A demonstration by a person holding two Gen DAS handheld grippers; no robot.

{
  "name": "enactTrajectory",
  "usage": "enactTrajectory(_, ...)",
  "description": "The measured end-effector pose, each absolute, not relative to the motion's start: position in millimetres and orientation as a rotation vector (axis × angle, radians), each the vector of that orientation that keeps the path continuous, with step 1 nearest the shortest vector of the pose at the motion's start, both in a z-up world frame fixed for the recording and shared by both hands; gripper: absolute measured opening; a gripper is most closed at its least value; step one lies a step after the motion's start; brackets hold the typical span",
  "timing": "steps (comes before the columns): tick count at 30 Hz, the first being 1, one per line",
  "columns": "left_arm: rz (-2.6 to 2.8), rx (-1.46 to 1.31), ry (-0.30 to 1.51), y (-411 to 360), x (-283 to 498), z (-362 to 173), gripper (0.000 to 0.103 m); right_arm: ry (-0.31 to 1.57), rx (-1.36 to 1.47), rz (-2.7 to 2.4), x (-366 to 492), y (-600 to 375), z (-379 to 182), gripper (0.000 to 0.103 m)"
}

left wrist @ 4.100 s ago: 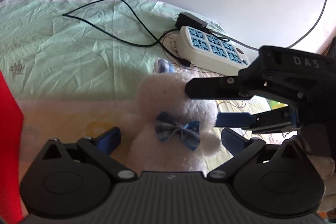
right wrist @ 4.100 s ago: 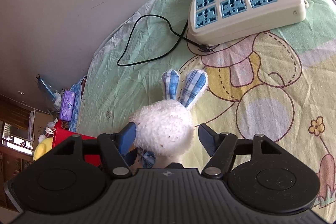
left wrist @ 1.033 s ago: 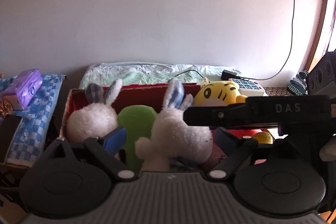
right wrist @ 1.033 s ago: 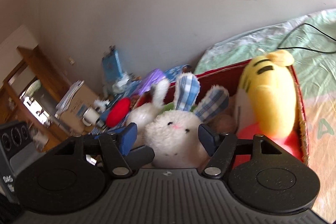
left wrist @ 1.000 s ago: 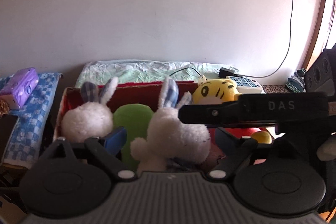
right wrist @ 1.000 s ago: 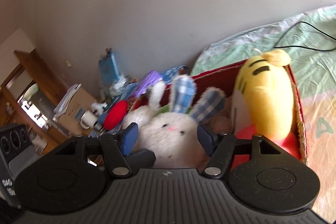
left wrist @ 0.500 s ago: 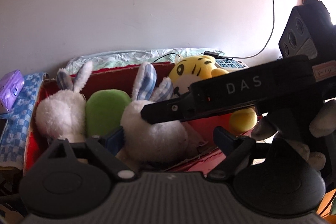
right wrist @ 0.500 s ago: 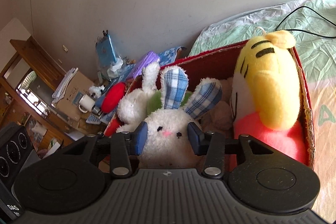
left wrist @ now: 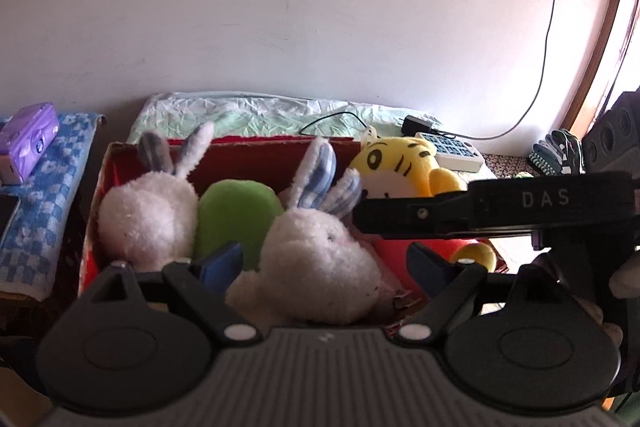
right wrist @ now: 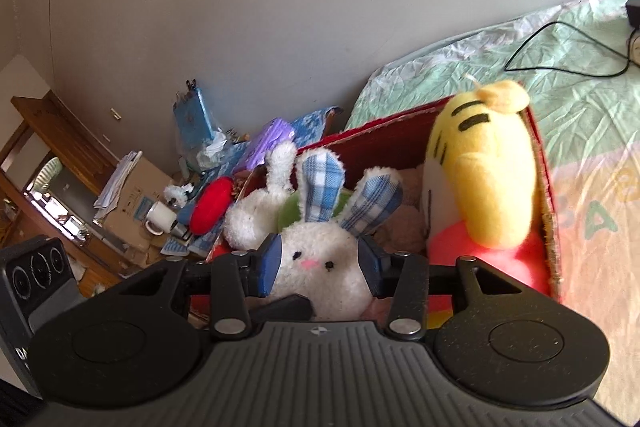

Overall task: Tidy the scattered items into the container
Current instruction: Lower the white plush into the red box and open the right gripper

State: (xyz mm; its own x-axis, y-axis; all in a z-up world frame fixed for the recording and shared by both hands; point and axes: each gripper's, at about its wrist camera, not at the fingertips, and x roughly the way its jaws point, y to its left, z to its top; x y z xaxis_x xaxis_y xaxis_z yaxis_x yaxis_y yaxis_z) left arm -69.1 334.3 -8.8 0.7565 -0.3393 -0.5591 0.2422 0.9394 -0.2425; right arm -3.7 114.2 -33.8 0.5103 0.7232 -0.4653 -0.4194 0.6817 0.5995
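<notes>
— Red cardboard box (left wrist: 256, 151) fills the middle of the left wrist view; which soft toys sit inside it?

— A white plush rabbit with blue checked ears (right wrist: 320, 259) at the centre, a second white plush rabbit (left wrist: 146, 211) at the left, a green plush shape (left wrist: 236, 211) between them, and a yellow plush tiger with black stripes (right wrist: 484, 171) on the right.

— And the grippers?

— The right gripper (right wrist: 320, 267) has its blue pads pressed against both sides of the checked-eared rabbit's head, low in the centre of its frame. The left gripper (left wrist: 322, 263) stands wide apart around that rabbit's back, pads clear of the fur.

— Any writing?

— White letters "DAS" on the right gripper's black bar, at the right of the left wrist view. A purple tissue pack (left wrist: 28, 139) at the left edge carries print too small to read.

— Behind the box?

— A white power strip with blue sockets (left wrist: 450, 151) on the crumpled pale green sheet (left wrist: 240, 115).
</notes>
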Motion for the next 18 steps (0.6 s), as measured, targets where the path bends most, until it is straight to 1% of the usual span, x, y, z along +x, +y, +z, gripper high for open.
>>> enactTrajectory(6, -0.303, -0.176, 0.667, 337.8, -70.8, -4.0, 0.089, 0.790, 0.408, 0.670, -8.6, 113.7, -28.6, 0.038)
enactTrajectory(11, -0.247, -0.172, 0.676, 335.8, -70.6, 5.8, 0.089, 0.757, 0.404, 0.639, -23.0, 105.8, -17.4, 0.038)
enactTrajectory(18, -0.042, -0.133, 0.718, 332.5, -61.8, 13.6, 0.089, 0.732, 0.247, 0.489, -36.2, 109.7, 1.9, 0.038)
